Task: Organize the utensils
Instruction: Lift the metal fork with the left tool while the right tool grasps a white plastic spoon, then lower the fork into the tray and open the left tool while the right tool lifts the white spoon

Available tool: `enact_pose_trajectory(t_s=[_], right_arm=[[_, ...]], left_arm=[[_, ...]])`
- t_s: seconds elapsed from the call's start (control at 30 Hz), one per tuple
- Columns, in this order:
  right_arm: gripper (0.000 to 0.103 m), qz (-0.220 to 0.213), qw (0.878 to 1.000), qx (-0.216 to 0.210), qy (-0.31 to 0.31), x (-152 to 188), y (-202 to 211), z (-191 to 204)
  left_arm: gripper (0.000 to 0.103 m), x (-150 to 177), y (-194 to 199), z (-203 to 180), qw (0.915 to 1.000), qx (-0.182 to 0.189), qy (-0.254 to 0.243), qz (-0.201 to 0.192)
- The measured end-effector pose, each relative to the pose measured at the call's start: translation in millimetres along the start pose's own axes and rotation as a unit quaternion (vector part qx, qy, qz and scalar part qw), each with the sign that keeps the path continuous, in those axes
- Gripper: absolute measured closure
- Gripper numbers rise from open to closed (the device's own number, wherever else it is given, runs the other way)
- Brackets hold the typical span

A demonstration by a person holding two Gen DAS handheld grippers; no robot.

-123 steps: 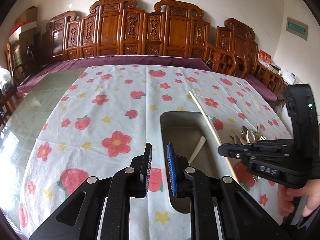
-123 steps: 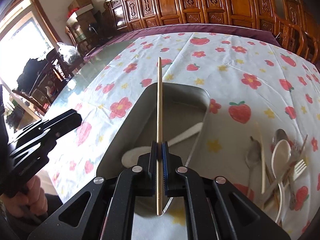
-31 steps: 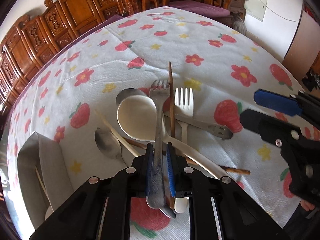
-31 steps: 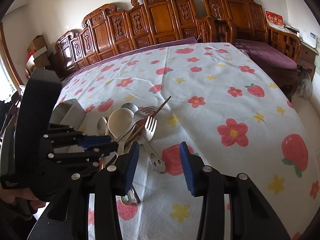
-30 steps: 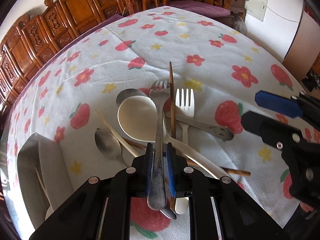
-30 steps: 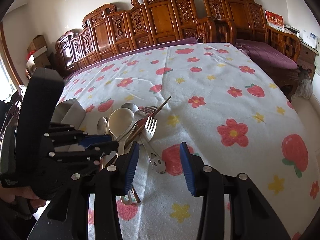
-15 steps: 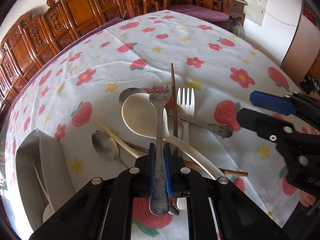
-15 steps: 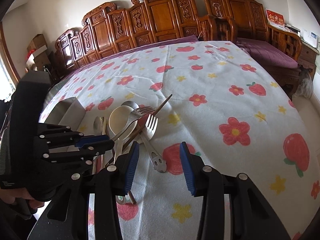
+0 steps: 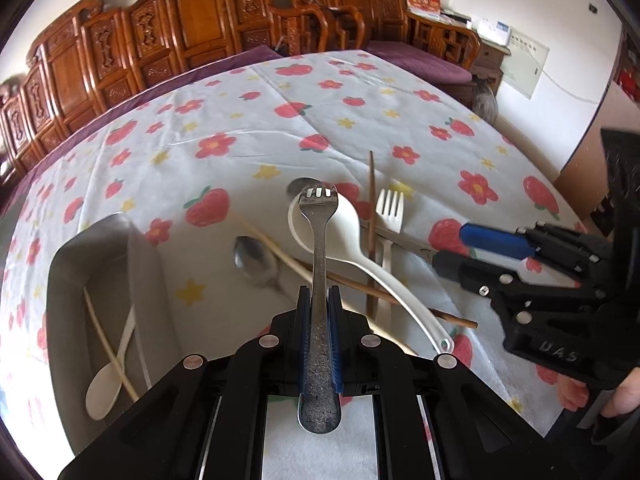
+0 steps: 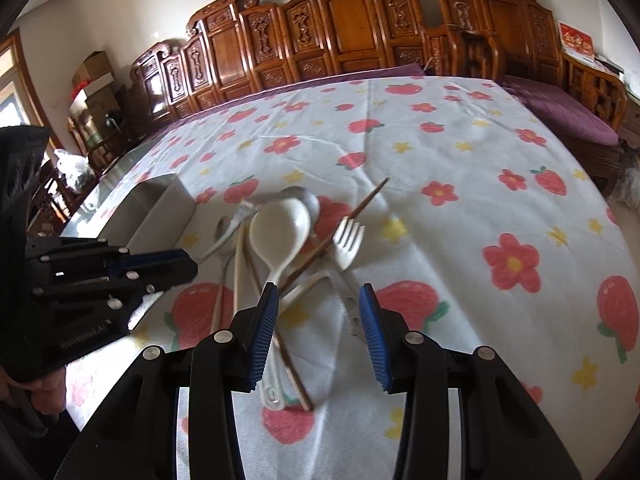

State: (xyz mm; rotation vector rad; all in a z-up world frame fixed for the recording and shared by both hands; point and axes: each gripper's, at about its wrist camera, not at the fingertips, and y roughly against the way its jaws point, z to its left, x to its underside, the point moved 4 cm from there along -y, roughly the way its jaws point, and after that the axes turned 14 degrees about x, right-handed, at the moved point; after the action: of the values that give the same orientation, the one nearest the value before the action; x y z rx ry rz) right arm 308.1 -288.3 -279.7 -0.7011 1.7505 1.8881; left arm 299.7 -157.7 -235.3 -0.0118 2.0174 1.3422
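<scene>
Held the metal fork (image 9: 319,216) tight by its handle in the left gripper (image 9: 319,300), prongs pointing away, up over the pile on the tablecloth (image 9: 248,128). Had the right gripper (image 10: 319,320) wide open and holding nothing, just above the big white spoon (image 10: 280,224), the white fork (image 10: 349,242) and the brown stick (image 10: 348,216). Saw the gray tray (image 9: 72,264) off to the left, with a small white spoon (image 9: 106,384) and a thin stick (image 9: 100,332) inside. Looked like the carrying step for the fork. Next, probably needed to swing left over the tray, go low, and let go gently.
</scene>
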Motion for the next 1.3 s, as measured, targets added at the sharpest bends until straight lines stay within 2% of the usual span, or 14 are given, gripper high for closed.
enact_pose_trajectory(t_s=[0.43, 0.67, 0.77, 0.83, 0.97, 1.3], right_arm=[[0.059, 0.051, 0.998, -0.044, 0.018, 8, -23, 27], [0.075, 0.071, 0.996, -0.024, 0.038, 16, -32, 32], [0.087, 0.071, 0.997, -0.021, 0.035, 16, -32, 30], [0.089, 0.073, 0.997, -0.024, 0.033, 17, -32, 29], [0.090, 0.068, 0.997, -0.026, 0.036, 17, -27, 29], [0.090, 0.023, 0.999, -0.033, 0.016, 3, -9, 20]], left_arm=[[0.095, 12, 53, 3, 0.9983, 0.016, 0.027, -0.049], [0.095, 12, 68, 4, 0.9976, 0.013, 0.029, -0.062], [0.095, 12, 74, 5, 0.9974, 0.009, 0.028, -0.066], [0.095, 11, 78, 7, 0.9972, 0.005, 0.028, -0.069], [0.095, 9, 85, 14, 0.9967, -0.004, 0.033, -0.075], [0.095, 10, 96, 32, 0.9957, -0.023, 0.039, -0.081]])
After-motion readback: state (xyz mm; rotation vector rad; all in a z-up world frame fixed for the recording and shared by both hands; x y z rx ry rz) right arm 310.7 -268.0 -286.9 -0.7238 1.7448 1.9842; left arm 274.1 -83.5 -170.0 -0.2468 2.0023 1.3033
